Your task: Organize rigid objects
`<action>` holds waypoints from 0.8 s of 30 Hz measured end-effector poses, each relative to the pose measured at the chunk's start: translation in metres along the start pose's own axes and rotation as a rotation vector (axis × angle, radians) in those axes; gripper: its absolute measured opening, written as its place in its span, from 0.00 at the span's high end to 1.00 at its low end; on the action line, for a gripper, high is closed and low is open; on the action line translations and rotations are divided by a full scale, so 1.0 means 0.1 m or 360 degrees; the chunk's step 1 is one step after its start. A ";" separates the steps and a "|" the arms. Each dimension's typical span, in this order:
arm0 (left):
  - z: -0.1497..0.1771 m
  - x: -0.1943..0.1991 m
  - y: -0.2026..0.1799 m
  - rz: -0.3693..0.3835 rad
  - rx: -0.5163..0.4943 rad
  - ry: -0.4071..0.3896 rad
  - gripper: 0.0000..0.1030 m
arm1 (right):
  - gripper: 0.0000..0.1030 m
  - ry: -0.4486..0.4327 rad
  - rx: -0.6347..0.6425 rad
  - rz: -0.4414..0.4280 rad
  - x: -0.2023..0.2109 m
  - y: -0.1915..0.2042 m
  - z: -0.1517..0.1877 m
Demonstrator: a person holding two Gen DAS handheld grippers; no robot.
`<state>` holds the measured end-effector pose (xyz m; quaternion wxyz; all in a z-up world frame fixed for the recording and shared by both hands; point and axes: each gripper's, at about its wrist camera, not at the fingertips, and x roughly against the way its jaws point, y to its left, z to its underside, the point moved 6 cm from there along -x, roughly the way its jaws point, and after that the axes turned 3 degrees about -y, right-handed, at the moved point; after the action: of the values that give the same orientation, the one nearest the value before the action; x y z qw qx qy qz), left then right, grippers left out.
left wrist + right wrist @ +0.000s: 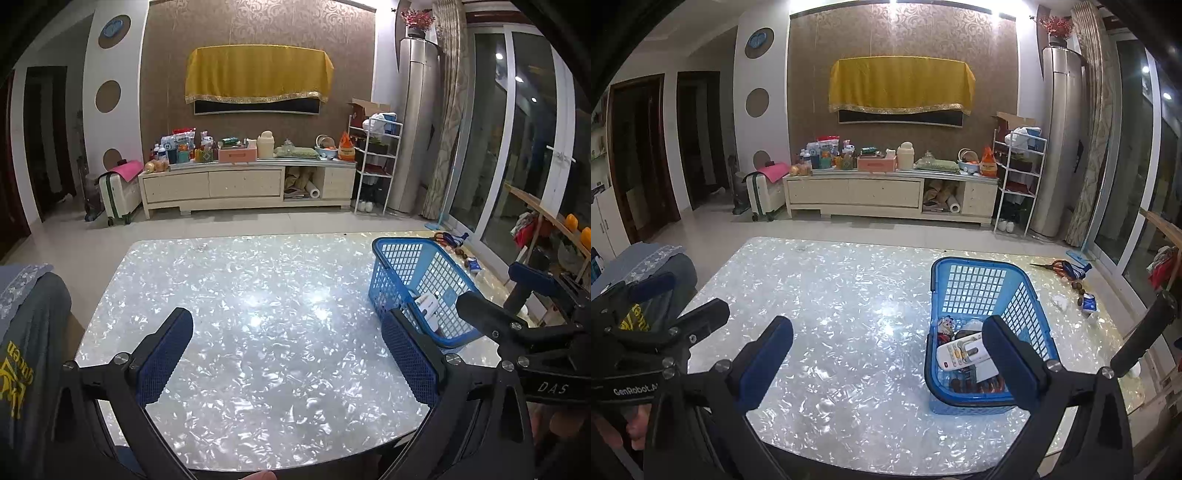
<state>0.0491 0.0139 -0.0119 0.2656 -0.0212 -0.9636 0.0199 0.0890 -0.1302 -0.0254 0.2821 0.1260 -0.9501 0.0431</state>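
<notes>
A blue plastic basket [975,284] stands on the right part of the shiny white table [849,295]. It holds a white remote control [960,355], a small figurine [946,326] and other small items. The basket also shows in the left wrist view [410,266]. My right gripper [886,363] is open and empty, held above the table's near edge, its right finger over the basket's near corner. My left gripper [288,358] is open and empty over the table [240,295], left of the basket. The right gripper's fingers [491,314] show at the right in the left wrist view.
Scissors [1056,265], a small blue-and-white pack [1089,303] and small bits lie on the table right of the basket. A grey chair back [653,266] stands at the table's left. A TV cabinet [886,192] and a white shelf rack [1015,181] stand across the floor.
</notes>
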 end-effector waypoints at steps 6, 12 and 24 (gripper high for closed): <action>-0.02 0.05 -0.01 0.0012 0.0010 -0.0036 0.00 | 0.00 -0.0021 0.0012 0.0008 0.02 0.02 0.02; -0.02 0.05 -0.01 0.0001 0.0007 -0.0037 0.00 | 0.00 -0.0008 0.0003 -0.0002 0.01 0.04 0.03; -0.02 0.04 -0.02 0.0021 0.0012 -0.0015 0.00 | 0.00 0.0001 -0.0018 -0.0009 0.03 0.05 0.03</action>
<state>0.0468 0.0123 -0.0080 0.2611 -0.0265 -0.9646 0.0253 0.0840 -0.1266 -0.0267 0.2831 0.1271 -0.9499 0.0370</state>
